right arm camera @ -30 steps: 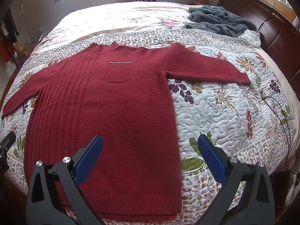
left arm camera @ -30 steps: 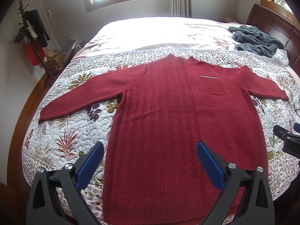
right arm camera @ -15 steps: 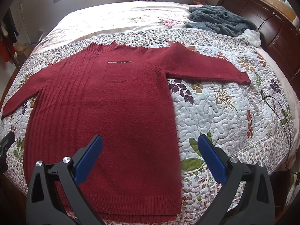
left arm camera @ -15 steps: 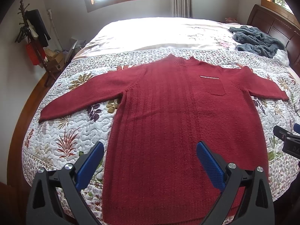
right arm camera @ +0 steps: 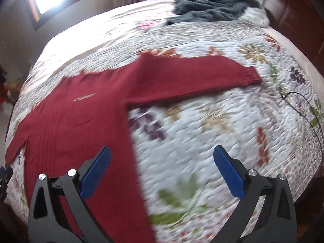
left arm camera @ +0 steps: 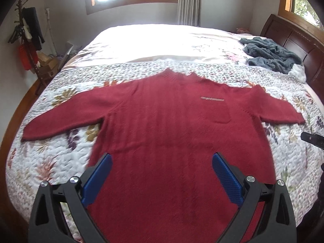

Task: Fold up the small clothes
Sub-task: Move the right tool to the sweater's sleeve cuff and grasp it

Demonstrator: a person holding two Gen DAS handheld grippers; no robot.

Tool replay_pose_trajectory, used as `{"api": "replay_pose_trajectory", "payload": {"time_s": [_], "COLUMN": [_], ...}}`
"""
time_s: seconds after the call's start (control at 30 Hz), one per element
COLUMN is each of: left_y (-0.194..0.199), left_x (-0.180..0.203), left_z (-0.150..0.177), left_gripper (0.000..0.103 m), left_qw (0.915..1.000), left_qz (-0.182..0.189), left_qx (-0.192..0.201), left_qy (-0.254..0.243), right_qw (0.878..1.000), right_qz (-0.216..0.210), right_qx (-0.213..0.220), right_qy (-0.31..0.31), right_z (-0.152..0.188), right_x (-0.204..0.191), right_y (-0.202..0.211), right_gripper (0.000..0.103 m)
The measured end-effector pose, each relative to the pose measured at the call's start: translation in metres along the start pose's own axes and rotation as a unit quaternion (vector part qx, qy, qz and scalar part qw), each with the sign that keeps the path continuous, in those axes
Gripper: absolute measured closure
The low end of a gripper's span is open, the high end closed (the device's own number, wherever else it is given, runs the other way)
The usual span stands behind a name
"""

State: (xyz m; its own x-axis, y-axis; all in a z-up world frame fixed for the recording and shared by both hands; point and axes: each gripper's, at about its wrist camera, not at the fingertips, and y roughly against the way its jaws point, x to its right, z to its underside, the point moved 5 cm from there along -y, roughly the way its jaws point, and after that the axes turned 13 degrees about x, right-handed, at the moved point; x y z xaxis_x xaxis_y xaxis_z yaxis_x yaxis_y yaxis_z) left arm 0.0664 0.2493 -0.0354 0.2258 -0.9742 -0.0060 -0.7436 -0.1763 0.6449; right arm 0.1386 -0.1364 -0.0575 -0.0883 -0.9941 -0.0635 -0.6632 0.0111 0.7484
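Red sweater flat on quilt, chest label unreadable, left gripper and right gripper spread wide, empty.

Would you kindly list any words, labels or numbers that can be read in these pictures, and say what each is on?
None can be read.
Pale strip above the chest pocket of the dark red knitted sweater: may carry lettering, too small and blurred to read in both views.
Black part at the left view's right edge: no legible marking.
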Motion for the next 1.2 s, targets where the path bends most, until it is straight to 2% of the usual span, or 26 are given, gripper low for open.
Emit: {"api": "replay_pose_trajectory", "payload": {"time_s": [0.17, 0.3, 0.43, 0.63, 0.87, 0.93, 0.97, 1.0, 1.03, 1.07, 1.1, 1.13, 1.2], "left_y": [-0.054, -0.086, -0.112, -0.132, -0.143, -0.147, -0.148, -0.150, -0.152, -0.154, -0.155, -0.156, -0.157], "left_x": [0.038, 0.065, 0.087, 0.095, 0.090, 0.086, 0.084, 0.083, 0.081, 0.080, 0.079, 0.077, 0.074], "left_z": [-0.029, -0.049, -0.061, -0.065, -0.058, -0.056, -0.055, -0.054, -0.054, -0.053, -0.052, -0.051, -0.049], "left_gripper": [0.004, 0.004, 0.004, 0.004, 0.004, 0.004, 0.004, 0.004, 0.004, 0.004, 0.004, 0.004, 0.004], "left_qw": [0.9997, 0.9997, 0.9997, 0.9997, 0.9995, 0.9995, 0.9995, 0.9995, 0.9994, 0.9994, 0.9993, 0.9992, 0.9992], "left_qz": [0.018, 0.023, 0.022, 0.015, 0.003, 0.001, -0.001, -0.003, -0.004, -0.006, -0.008, -0.009, -0.010], "left_qx": [-0.010, -0.009, -0.009, -0.008, -0.013, -0.017, -0.019, -0.022, -0.024, -0.025, -0.027, -0.030, -0.033], "left_qy": [0.010, 0.009, -0.001, -0.016, -0.030, -0.025, -0.025, -0.024, -0.024, -0.024, -0.025, -0.025, -0.022], "right_qw": [0.997, 0.989, 0.980, 0.966, 0.967, 0.968, 0.970, 0.971, 0.972, 0.972, 0.973, 0.972, 0.972], "right_qz": [0.018, 0.027, 0.054, 0.040, 0.046, 0.049, 0.051, 0.057, 0.059, 0.057, 0.051, 0.011, 0.007], "right_qx": [-0.027, -0.067, -0.096, -0.109, -0.084, -0.076, -0.069, -0.065, -0.062, -0.059, -0.055, -0.051, -0.045], "right_qy": [-0.066, -0.130, -0.163, -0.231, -0.234, -0.236, -0.229, -0.223, -0.221, -0.218, -0.216, -0.228, -0.232], "right_z": [-0.046, -0.060, -0.062, -0.061, -0.073, -0.073, -0.074, -0.074, -0.074, -0.075, -0.075, -0.077, -0.079], "right_x": [0.089, 0.142, 0.186, 0.217, 0.224, 0.226, 0.227, 0.228, 0.230, 0.231, 0.231, 0.227, 0.225], "right_y": [-0.065, -0.118, -0.167, -0.206, -0.217, -0.217, -0.215, -0.213, -0.209, -0.207, -0.205, -0.204, -0.195], "right_gripper": [0.003, 0.003, 0.003, 0.002, 0.003, 0.009, 0.023, 0.033, 0.036, 0.048, 0.074, 0.085, 0.092]}}
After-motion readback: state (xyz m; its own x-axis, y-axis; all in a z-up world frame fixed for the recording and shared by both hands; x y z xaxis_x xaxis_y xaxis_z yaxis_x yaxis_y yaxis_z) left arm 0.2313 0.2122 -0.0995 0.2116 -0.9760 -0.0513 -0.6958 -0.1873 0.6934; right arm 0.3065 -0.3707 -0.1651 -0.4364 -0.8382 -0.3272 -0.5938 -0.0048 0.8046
